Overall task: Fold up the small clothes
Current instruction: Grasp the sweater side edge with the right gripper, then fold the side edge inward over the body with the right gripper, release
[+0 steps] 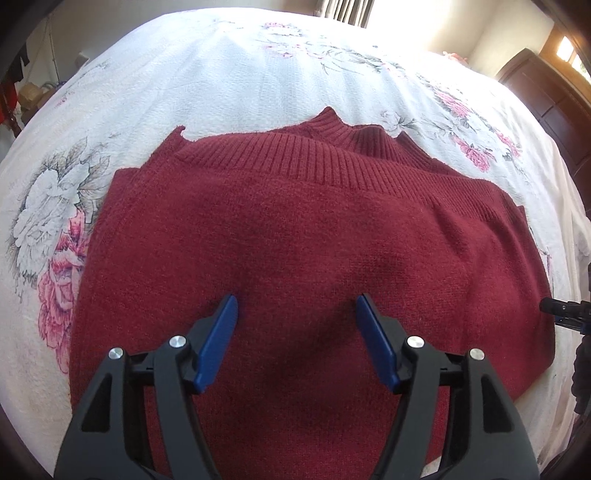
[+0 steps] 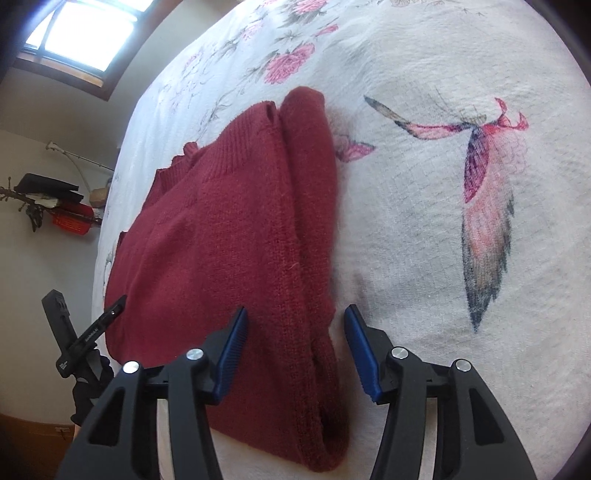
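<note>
A dark red knitted sweater [image 1: 295, 236] lies folded on the white floral bedspread [image 1: 207, 74], its ribbed hem and collar at the far side. My left gripper [image 1: 296, 301] hovers open over the sweater's near middle, nothing between its blue pads. In the right wrist view the sweater [image 2: 221, 240] is seen from its side, with a thick rolled fold along its right edge. My right gripper [image 2: 295, 314] is open and straddles that fold edge, left pad over the knit, right pad over the bedspread [image 2: 424, 229]. The left gripper's black frame [image 2: 85, 332] shows at lower left.
Dark wooden furniture [image 1: 554, 103] stands beyond the bed at the right. A wall shelf with dark and red items [image 2: 55, 206] hangs left of the bed. A window [image 2: 85, 29] is at the top left. Bedspread extends bare right of the sweater.
</note>
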The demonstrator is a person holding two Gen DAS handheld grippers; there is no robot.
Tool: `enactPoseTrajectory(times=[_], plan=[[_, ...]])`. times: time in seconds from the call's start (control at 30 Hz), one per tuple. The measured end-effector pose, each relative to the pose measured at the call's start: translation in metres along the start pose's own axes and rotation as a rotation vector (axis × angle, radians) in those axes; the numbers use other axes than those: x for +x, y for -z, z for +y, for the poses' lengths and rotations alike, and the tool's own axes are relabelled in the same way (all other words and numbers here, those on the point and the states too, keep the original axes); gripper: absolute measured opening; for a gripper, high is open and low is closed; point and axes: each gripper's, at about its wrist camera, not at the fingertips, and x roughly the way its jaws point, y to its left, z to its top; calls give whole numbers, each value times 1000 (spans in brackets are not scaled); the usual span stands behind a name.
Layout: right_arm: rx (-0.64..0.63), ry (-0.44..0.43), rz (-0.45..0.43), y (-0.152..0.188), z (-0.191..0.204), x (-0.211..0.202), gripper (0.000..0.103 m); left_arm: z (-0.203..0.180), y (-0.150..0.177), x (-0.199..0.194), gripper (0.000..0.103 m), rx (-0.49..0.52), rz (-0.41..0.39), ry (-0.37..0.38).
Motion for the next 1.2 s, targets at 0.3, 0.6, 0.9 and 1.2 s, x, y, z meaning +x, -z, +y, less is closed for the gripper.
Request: enactPoseTrajectory(times=[0.3, 0.6, 0.9, 1.2], plan=[[8, -20, -15, -1, 0, 12, 26, 1, 3, 8, 71, 27, 3, 8], [21, -6, -25, 1, -4, 18, 25, 1, 4, 10, 72, 28, -3, 12], [38, 11, -25, 0, -4, 21, 25, 3, 5, 9, 72, 24, -5, 22], [-19, 77, -31, -20, 67, -7, 21, 26, 5, -33, 71, -35, -28, 105]])
